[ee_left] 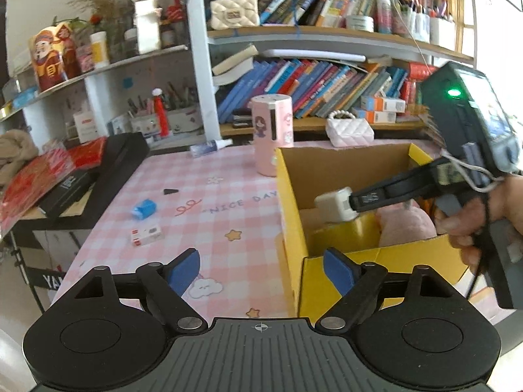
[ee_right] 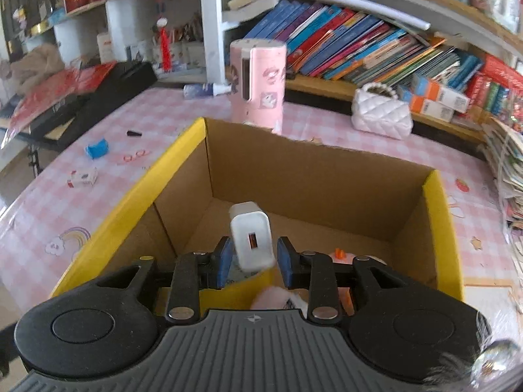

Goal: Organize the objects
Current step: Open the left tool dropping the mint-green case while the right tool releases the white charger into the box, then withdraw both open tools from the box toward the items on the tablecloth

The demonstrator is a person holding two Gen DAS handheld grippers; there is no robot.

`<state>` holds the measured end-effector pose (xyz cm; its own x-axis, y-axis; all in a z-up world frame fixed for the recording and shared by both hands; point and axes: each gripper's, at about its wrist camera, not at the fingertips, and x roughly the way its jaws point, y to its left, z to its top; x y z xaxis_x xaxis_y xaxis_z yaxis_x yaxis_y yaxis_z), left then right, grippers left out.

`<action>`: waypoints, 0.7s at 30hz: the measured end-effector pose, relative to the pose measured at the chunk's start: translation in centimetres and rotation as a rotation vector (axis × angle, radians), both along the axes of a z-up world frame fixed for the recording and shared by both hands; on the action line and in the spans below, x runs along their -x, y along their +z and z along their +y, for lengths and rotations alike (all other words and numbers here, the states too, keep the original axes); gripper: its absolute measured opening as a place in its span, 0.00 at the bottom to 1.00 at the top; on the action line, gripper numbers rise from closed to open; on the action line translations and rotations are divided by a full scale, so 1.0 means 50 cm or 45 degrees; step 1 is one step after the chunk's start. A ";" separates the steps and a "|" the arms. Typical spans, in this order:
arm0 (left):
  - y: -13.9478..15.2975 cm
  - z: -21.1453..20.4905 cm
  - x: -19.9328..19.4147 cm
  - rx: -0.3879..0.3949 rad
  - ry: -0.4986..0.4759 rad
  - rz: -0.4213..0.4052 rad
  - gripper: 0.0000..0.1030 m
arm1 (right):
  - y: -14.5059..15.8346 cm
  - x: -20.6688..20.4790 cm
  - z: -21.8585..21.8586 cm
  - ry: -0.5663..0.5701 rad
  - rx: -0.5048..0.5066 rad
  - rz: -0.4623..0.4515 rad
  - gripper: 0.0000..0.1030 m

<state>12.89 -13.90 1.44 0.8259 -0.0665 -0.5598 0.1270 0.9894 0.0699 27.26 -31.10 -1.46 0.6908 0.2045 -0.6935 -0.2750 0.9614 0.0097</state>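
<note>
**Charger over the box**

Nearest the right wrist camera, the right hand-held gripper (ee_right: 251,263) has a small white USB charger block (ee_right: 251,240) between its blue pads (ee_right: 223,263); its jaws stand narrow, and a sliver of gap shows beside the right pad, so a firm grip cannot be told. The charger hangs above the inside of the open cardboard box with yellow outer walls (ee_right: 438,202). Low in the box lie a pink plush toy (ee_left: 405,225) and something small and orange (ee_right: 340,253).

From the left wrist camera, the left hand-held gripper (ee_left: 261,272) stands wide open with nothing between its pads, above the box's near left corner (ee_left: 304,258).

Left of the box, on the pink checked tabletop (ee_left: 209,176), lie a small red-and-white carton (ee_left: 146,234), a blue tape dispenser (ee_left: 143,209) and a little black wedge (ee_left: 170,191), well apart from the box. Just behind the box stands a tall pink cylindrical container (ee_right: 258,85), with a small spray bottle (ee_right: 206,90) lying beside it and a quilted white handbag (ee_right: 380,111) to the right. Crowded bookshelves (ee_right: 359,45) fill the background.
</note>
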 end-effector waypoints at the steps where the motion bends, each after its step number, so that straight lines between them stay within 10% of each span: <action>1: 0.002 0.006 0.004 0.006 0.000 -0.007 0.84 | 0.007 0.012 -0.001 -0.012 -0.003 -0.015 0.28; 21: -0.023 0.151 0.117 0.082 -0.064 0.042 0.91 | 0.079 0.350 0.012 -0.450 -0.042 -0.207 0.46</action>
<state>7.03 -6.36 0.30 0.8018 -0.1447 -0.5799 0.1782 0.9840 0.0009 9.76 -30.48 2.49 0.8231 -0.0455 -0.5660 0.0730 0.9970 0.0260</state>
